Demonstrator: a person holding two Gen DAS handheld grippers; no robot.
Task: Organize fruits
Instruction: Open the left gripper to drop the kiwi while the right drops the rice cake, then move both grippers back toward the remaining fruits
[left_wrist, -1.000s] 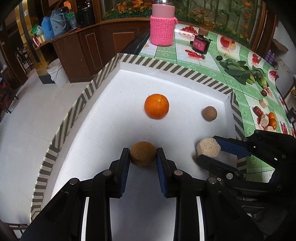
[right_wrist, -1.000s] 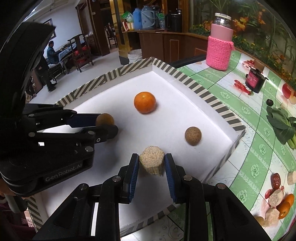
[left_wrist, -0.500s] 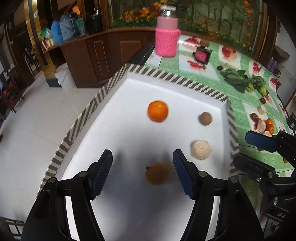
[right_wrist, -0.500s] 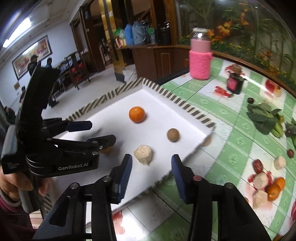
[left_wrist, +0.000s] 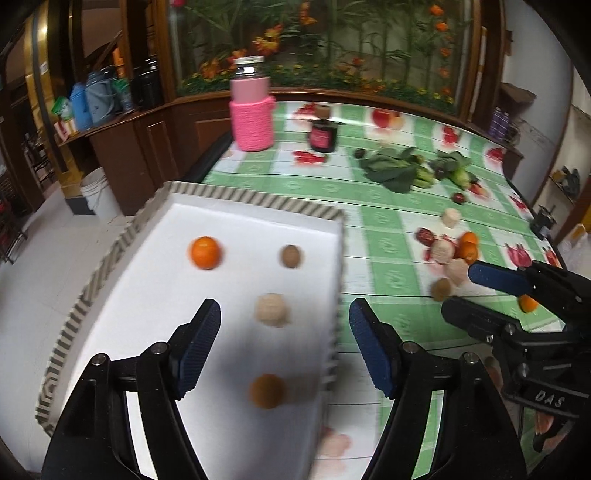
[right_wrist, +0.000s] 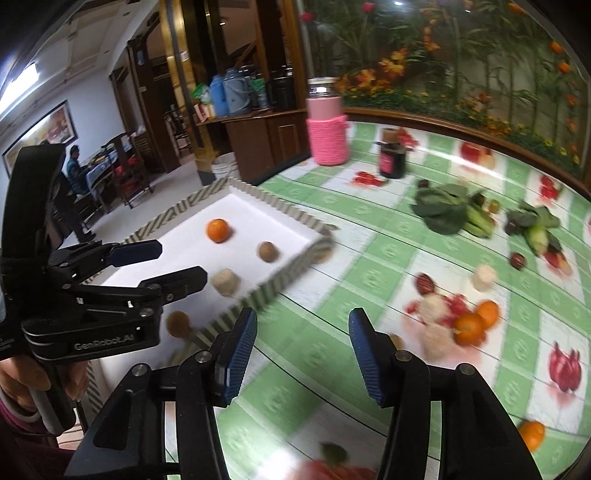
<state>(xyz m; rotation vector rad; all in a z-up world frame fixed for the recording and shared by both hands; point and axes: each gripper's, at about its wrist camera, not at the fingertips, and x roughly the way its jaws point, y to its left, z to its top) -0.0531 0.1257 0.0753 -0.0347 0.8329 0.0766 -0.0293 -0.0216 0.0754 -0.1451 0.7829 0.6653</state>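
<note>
Left wrist view: left hand-held gripper (left_wrist: 284, 347) and right hand-held gripper (right_wrist: 301, 350) have just been opening, both empty. Tray (left_wrist: 258, 205) holds four; next, grab from the fruit pile (right_wrist: 458, 321) at 2 o'clock.

— What's the room like?
— Pale tiled floor (left_wrist: 33, 266), dark wood cabinets (right_wrist: 266, 140), a planted glass wall (left_wrist: 332, 48) with orange flowers.
— Further back?
— Chairs (right_wrist: 125, 173), a framed picture (right_wrist: 40, 127), a ceiling light (right_wrist: 20, 79), someone seated (right_wrist: 75, 168).
</note>
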